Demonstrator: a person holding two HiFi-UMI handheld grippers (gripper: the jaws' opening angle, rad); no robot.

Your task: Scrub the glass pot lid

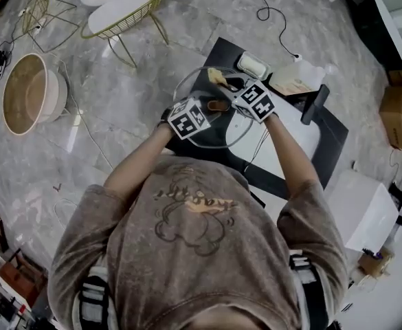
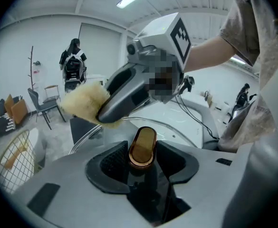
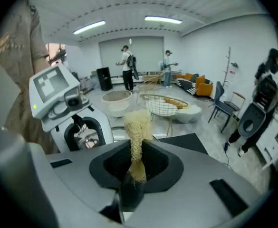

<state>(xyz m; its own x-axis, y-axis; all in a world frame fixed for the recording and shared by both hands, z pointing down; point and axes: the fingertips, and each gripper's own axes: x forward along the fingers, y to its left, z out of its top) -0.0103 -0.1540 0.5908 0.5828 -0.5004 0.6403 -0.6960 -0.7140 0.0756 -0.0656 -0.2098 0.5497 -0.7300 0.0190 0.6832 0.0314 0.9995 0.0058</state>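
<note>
1. A round beige basin point(image 1: 25, 91) stands on the grey stone floor at the far left. Near it is a gold wire chair with a white cushion point(image 1: 121, 9).
2. The left gripper point(image 1: 211, 110) point(image 2: 143, 148) reaches in from the near side. Its jaws are drawn in narrow on the copper-brown oblong knob point(image 1: 219, 105) point(image 2: 143, 146) of the lid, with one pad pressed to each side of it.
3. The round clear glass pot lid point(image 1: 195, 86) point(image 2: 174, 132) is carried by that knob over the far left corner of the black mat point(image 1: 328, 150) on the bench. Whether its rim touches the mat cannot be told.
4. The right gripper point(image 1: 229, 85) point(image 3: 136, 160) point(image 2: 103, 110) comes in from the right. Its jaws are clamped tight on a straw-yellow fibrous scrubber point(image 1: 217, 76) point(image 3: 137, 127) point(image 2: 84, 102), which sticks out past the fingertips at the lid's far rim.
5. A white rectangular box point(image 1: 252, 65) and a pale plastic bottle point(image 1: 300, 78) lie along the bench's far edge, right of the lid.
6. A brown cardboard box point(image 1: 400, 108) sits on the floor at the far right.
</note>
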